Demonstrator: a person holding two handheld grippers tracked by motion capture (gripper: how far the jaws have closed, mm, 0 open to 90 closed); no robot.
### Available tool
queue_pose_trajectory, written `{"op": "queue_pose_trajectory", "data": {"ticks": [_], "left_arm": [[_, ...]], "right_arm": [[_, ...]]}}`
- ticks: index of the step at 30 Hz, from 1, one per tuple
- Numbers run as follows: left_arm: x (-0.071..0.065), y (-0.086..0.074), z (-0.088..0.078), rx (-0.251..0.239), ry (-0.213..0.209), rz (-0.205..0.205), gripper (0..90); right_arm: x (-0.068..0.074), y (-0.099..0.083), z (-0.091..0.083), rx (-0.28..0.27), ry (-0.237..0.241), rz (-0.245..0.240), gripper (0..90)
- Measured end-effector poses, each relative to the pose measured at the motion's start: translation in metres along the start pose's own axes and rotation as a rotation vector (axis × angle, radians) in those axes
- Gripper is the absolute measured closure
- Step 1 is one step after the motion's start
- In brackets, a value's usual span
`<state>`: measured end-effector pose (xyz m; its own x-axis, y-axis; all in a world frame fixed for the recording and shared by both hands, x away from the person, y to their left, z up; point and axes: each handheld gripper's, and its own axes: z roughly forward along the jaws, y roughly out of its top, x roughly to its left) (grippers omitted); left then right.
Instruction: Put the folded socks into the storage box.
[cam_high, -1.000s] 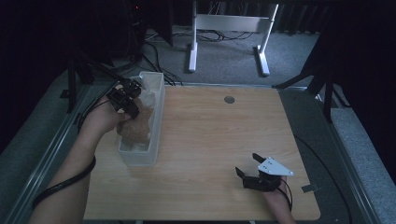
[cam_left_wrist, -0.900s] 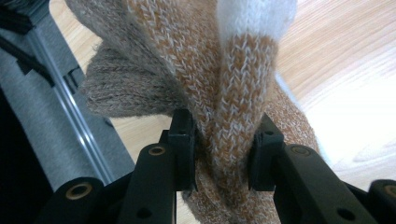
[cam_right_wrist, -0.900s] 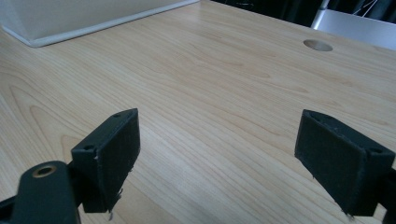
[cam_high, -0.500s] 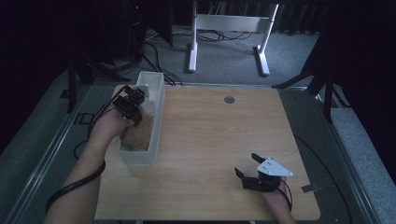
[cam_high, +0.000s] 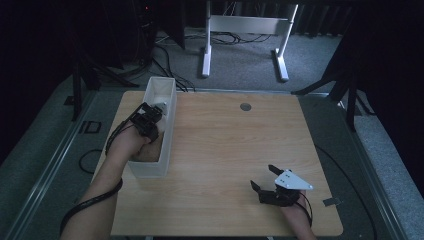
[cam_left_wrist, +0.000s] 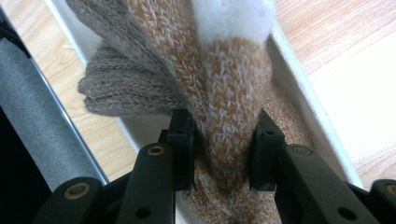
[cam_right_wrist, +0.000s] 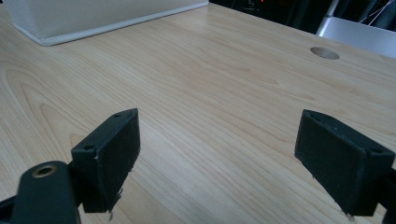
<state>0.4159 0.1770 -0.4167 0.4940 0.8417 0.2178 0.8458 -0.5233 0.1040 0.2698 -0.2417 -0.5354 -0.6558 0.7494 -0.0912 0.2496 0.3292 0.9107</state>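
Hidden parts: most of the knitted sock (cam_left_wrist: 224, 84) lies out of sight in the high view, where the left hand (cam_high: 131, 145) and the bin wall cover it; a tan patch at the near end of the bin is all that can be made out there.
Cut off: in the left gripper view the sock runs past the top edge, so its full length cannot be told; its white tip is cropped there.
Sock location: inside the white bin (cam_high: 169, 125), at the left edge of the wooden table (cam_high: 225, 150).
Sock appearance: tan and orange marled knit, with a grey-brown ribbed fold bulging out to the left of the jaws in the left gripper view.
Left gripper (cam_left_wrist: 223, 140): jaws pinched on a bunched fold of the sock, both pads pressing into the knit.
Left gripper position: inside the bin opening, about midway along its length, seen in the high view (cam_high: 147, 120).
Right gripper (cam_right_wrist: 224, 158): jaws spread wide, nothing between them, low over bare wood.
Right gripper position: near the table's near right corner (cam_high: 267, 187), well apart from the bin.
Table hole (cam_high: 245, 106): round, dark, near the far edge.
Writing: none readable on sock, bin or grippers.
Background: dark and hard to make out; white frame legs (cam_high: 245, 30) stand behind the table.
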Motion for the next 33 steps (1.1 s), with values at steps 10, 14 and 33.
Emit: {"op": "queue_pose_trajectory", "data": {"ticks": [10,14,33], "left_arm": [[0.0,0.005,0.016,0.007,-0.022,-0.017,65.8],[-0.001,0.008,0.022,-0.008,-0.031,-0.028,64.3],[0.001,0.009,0.031,-0.062,-0.083,-0.089,55.6]], "right_arm": [[0.001,0.0,0.001,0.003,0.003,0.002,13.9],[0.001,0.0,0.001,0.001,0.008,0.005,13.9],[-0.002,-0.001,-0.002,-0.004,-0.004,0.004,13.9]]}}
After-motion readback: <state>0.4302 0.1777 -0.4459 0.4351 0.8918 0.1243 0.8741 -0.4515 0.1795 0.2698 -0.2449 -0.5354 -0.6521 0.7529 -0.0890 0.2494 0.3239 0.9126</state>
